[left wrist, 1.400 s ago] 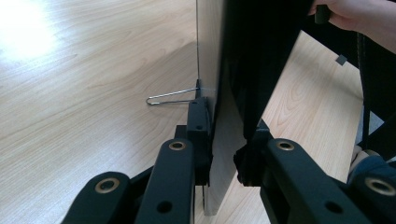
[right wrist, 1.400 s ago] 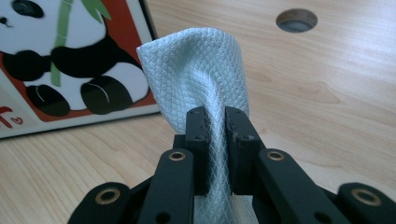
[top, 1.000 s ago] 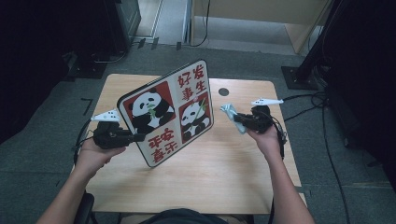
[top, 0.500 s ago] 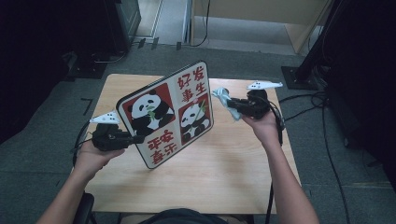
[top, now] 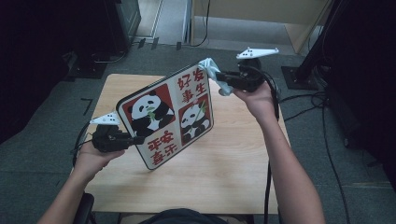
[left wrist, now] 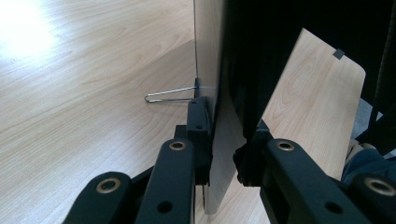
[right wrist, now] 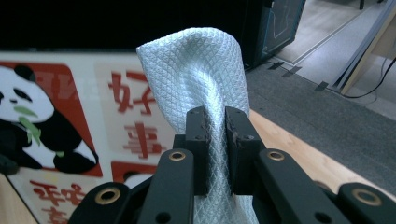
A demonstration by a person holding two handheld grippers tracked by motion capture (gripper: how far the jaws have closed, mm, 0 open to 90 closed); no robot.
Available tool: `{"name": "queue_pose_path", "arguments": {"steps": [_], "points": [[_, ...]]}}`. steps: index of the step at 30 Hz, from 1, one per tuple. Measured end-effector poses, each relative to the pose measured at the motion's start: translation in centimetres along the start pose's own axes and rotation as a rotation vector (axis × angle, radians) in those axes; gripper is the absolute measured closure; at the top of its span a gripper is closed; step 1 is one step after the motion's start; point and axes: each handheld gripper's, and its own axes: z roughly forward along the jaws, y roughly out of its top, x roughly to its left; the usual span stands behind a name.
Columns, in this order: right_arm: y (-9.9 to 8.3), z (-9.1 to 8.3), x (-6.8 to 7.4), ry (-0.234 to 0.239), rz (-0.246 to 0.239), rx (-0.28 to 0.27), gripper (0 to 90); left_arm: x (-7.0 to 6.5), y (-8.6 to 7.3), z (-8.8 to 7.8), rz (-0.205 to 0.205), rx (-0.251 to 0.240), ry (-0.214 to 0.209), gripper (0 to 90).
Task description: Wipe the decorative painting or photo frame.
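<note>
A square panda board [top: 170, 114] with red panels and red characters stands tilted on one corner above the wooden table [top: 233, 172]. My left gripper [top: 135, 140] is shut on its lower left edge; in the left gripper view the board's edge [left wrist: 212, 93] sits clamped between the jaws [left wrist: 219, 158], with a wire clip [left wrist: 170, 96] on its back. My right gripper [top: 219, 77] is raised at the board's top right corner, shut on a pale blue waffle-weave cloth [top: 215, 74]. The cloth [right wrist: 205, 70] bulges above the jaws, right in front of the board's face [right wrist: 70, 121].
Grey carpet surrounds the table. A dark cabinet [top: 123, 18] stands at the back left, a black stand base [top: 299, 77] at the right. Cables [top: 327, 140] trail over the floor on the right. A small dark mark [left wrist: 339, 53] sits at the table's far corner.
My right gripper has risen with the cloth from beside the board's right edge up to its top right corner. The left gripper and the board have stayed put.
</note>
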Motion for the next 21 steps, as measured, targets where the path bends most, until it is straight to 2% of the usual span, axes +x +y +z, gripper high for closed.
{"name": "queue_pose_path", "arguments": {"steps": [4,7,11,15,18,21], "points": [[1.0,1.2,0.4,0.0,-0.015,0.011,81.0,0.0,0.1,0.0,0.004,0.007,0.001,78.8],[1.0,2.3,0.5,0.002,-0.019,0.026,81.0,0.0,0.1,0.0,0.006,0.012,0.001,78.8],[0.2,3.6,0.3,0.007,-0.024,0.048,81.0,0.0,0.2,0.0,0.013,0.023,-0.002,78.6],[-0.4,4.2,0.0,0.012,-0.004,0.055,81.0,0.1,0.2,0.0,0.016,0.023,-0.002,78.6],[-0.9,4.8,0.1,0.014,-0.018,0.08,81.0,0.1,0.1,0.0,0.013,0.024,-0.004,78.5],[-1.3,5.2,0.2,0.018,-0.014,0.075,80.9,0.1,0.1,0.0,0.007,0.027,-0.017,77.8]]}}
